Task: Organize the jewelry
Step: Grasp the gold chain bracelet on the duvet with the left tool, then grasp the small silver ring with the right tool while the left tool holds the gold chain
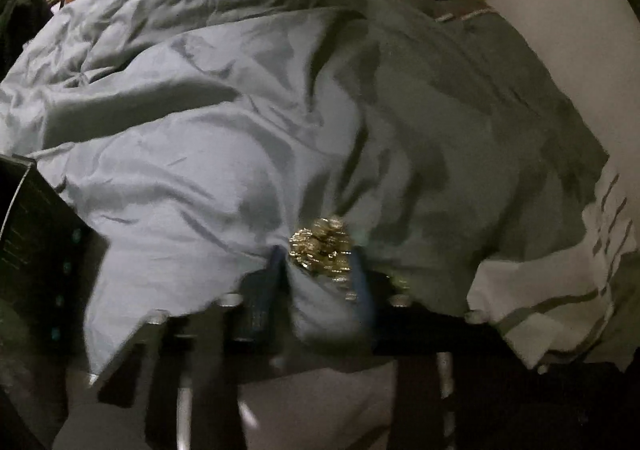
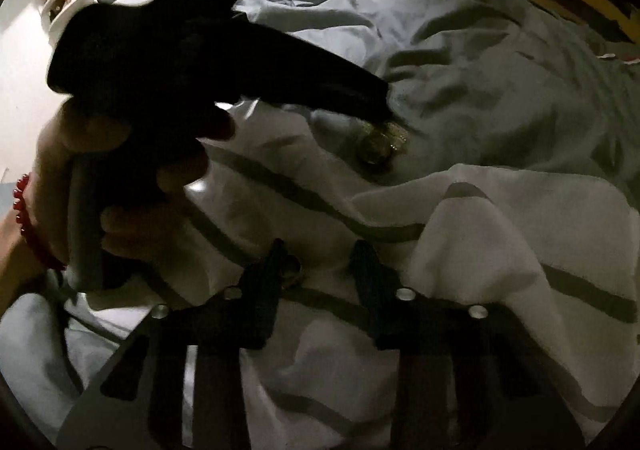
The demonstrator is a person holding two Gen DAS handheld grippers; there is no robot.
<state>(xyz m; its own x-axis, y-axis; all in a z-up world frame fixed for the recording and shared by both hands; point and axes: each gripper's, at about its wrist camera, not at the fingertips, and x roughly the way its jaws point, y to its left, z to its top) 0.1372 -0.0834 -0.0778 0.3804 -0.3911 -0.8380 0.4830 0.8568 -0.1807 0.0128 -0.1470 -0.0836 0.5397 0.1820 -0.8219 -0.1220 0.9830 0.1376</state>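
Left gripper (image 1: pixel 320 262) is down on the rumpled grey-blue duvet (image 1: pixel 192 138), its 2 dark blue fingers (image 1: pixel 362 270) pinching a glittering heap of gold chain jewelry (image 1: pixel 322 250) right at the tips, a fold of fabric bunched between them too. In the right wrist view that same black tool, held in a hand (image 2: pixel 100 186) wearing a red bead bracelet (image 2: pixel 24 210), noses onto the gold heap where the duvet meets the white sheet with grey stripes (image 2: pixel 500 210). Right gripper (image 2: pixel 320 256) sits low over that striped sheet, jaws drawn in with a gap showing; a small round metallic ring (image 2: pixel 294 270) lies against its left finger, whether gripped I cannot tell. A dark box edge (image 1: pixel 36 234) shows at the left.
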